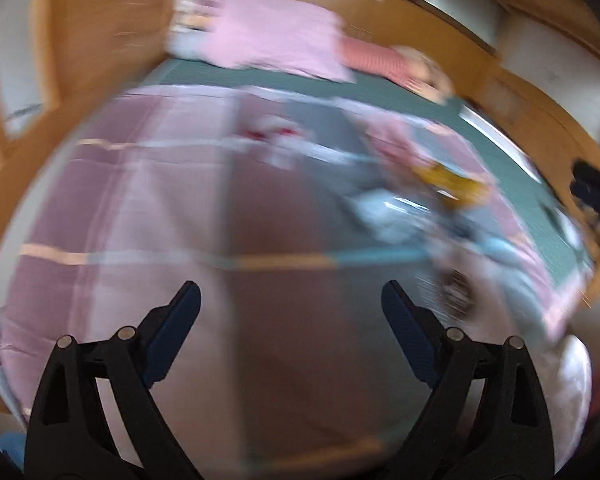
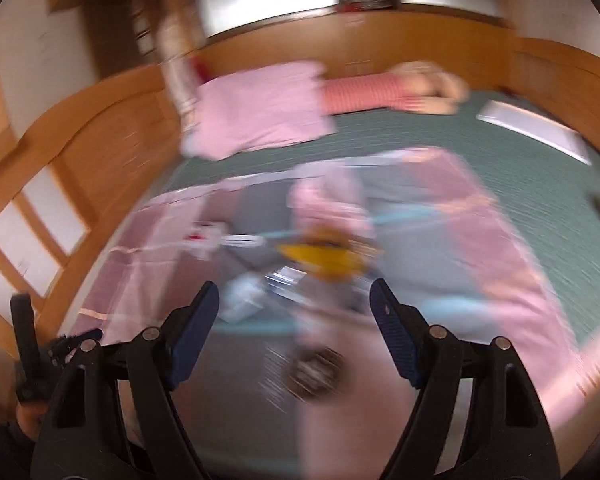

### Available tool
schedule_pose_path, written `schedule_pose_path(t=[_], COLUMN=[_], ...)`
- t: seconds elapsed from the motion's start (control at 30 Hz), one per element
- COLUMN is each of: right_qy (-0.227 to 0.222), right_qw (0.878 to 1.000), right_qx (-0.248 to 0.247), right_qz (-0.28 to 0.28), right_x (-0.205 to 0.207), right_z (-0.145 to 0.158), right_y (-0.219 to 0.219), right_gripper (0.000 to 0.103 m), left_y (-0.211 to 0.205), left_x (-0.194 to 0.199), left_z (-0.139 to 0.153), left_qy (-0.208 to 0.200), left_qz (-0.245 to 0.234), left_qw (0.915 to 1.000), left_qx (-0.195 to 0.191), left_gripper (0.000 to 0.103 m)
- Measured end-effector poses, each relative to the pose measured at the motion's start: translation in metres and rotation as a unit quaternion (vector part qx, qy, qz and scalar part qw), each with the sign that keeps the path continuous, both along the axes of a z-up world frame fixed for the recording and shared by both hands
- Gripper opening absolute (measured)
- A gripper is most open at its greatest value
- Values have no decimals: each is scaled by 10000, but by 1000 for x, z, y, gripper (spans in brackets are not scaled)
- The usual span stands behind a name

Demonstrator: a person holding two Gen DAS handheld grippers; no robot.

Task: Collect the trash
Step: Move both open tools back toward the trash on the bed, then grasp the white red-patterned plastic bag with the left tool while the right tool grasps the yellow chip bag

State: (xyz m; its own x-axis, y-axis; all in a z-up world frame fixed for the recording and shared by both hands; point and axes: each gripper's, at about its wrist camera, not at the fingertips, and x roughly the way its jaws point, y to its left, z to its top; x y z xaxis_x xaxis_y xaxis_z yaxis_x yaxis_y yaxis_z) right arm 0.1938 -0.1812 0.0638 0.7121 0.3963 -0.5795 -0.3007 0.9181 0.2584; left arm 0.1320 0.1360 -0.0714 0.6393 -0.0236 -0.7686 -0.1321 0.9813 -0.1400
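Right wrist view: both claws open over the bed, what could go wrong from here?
1. Both views are smeared, so aim at the yellow wrapper may be off.
2. Scraps lie on the loose pink blanket; the right claw could pinch cloth.
3. The left claw sits close; they might collide.

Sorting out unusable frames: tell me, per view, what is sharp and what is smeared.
Left wrist view: the left gripper is crisp with jaws apart; the pink blanket and the yellow wrapper on it streak with motion blur. Right wrist view: the right gripper is sharp and open; the pink pillow is smeared; fisheye bends the wooden wall.
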Motion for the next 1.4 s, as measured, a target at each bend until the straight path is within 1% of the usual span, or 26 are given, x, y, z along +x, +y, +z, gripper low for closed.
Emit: schedule_pose_path(t=[0.03, 0.1, 0.13, 0.17, 0.23, 0.3, 0.4, 0.43, 0.47, 0.57, 0.63, 0.7, 0.77, 0.83, 0.9, 0.97, 1.0, 1.03, 1.1, 1.13, 1.17, 1.2, 1.23, 1.27, 1.33, 1.4], right_qy=[40, 103, 138, 225, 551, 908, 1065, 1070, 1056, 973, 1066, 1251, 1504, 1760, 1839, 1631, 1421, 1258, 894, 709, 574, 447, 351, 340, 545, 819], right_qw=[9998, 9992, 9990, 9988, 9978, 9950, 9904, 9898, 9895, 9882, 9880, 9853, 9764, 9621, 9483, 9434, 9465, 9512, 9657, 9766, 9839, 9886, 9878, 9816, 9673, 9568], right_qx=[-54, -156, -201, -243, -322, -421, -878, -942, -978, -1139, -955, -668, -489, -438, -504, -703, -743, -724, -665, -695, -816, -1059, -1472, -1875, -2414, -2704], right_qz=[162, 355, 368, 349, 169, 44, -42, 58, 123, 330, 580, 949, 1469, 2036, 2536, 2801, 2799, 2724, 2344, 1908, 1481, 972, 369, -118, -558, -689], right_x=[28, 81, 102, 123, 168, 200, 216, 216, 215, 203, 187, 165, 134, 98, 66, 43, 36, 36, 49, 64, 75, 89, 106, 120, 141, 148], right_z=[-5, -20, -27, -34, -56, -83, -111, -120, -124, -126, -118, -114, -110, -108, -106, -99, -90, -82, -63, -55, -51, -50, -53, -60, -79, -100], right_y=[32, 88, 106, 123, 159, 189, 216, 223, 228, 233, 227, 222, 218, 213, 211, 207, 197, 188, 161, 141, 125, 108, 91, 76, 55, 42], right_gripper=[76, 76, 76, 76, 76, 76, 76, 73, 55, 24, 20, 20, 20, 20, 27, 60, 66, 71, 73, 78, 82, 83, 83, 83, 83, 83], left_y=[12, 32, 38, 42, 49, 56, 56, 60, 62, 69, 72, 75, 83, 91, 95, 93, 91, 88, 81, 77, 71, 67, 60, 54, 42, 31], left_x=[4, 1, 0, -2, -7, -8, -10, -8, -10, -11, -14, -15, -18, -20, -21, -21, -20, -19, -14, -10, -7, -4, -1, 1, 5, 10], left_z=[2, 11, 18, 24, 30, 30, 31, 30, 28, 23, 22, 21, 20, 18, 15, 10, 8, 5, -2, -6, -10, -13, -17, -19, -23, -26], left_qy=[210, -11, -145, -237, -403, -364, -268, -239, -209, -133, -108, -96, -88, -53, 13, 105, 143, 194, 311, 390, 471, 531, 586, 622, 662, 669], left_qz=[322, 419, 501, 601, 720, 774, 774, 810, 850, 983, 1065, 1198, 1423, 1621, 1709, 1691, 1660, 1604, 1432, 1304, 1177, 1069, 929, 799, 592, 407], left_qw=[9993, 9989, 9985, 9979, 9964, 9962, 9966, 9964, 9961, 9950, 9942, 9927, 9898, 9866, 9850, 9851, 9855, 9864, 9888, 9902, 9914, 9922, 9931, 9940, 9954, 9964], left_qx=[40, -210, -174, -27, 170, 173, 96, 108, 129, 98, 67, 50, -28, -151, -254, -305, -307, -300, -283, -297, -333, -374, -414, -422, -360, -328], left_gripper=[90, 90, 90, 90, 91, 91, 91, 91, 91, 91, 91, 91, 91, 91, 91, 91, 91, 91, 91, 91, 91, 91, 91, 91, 91, 93])
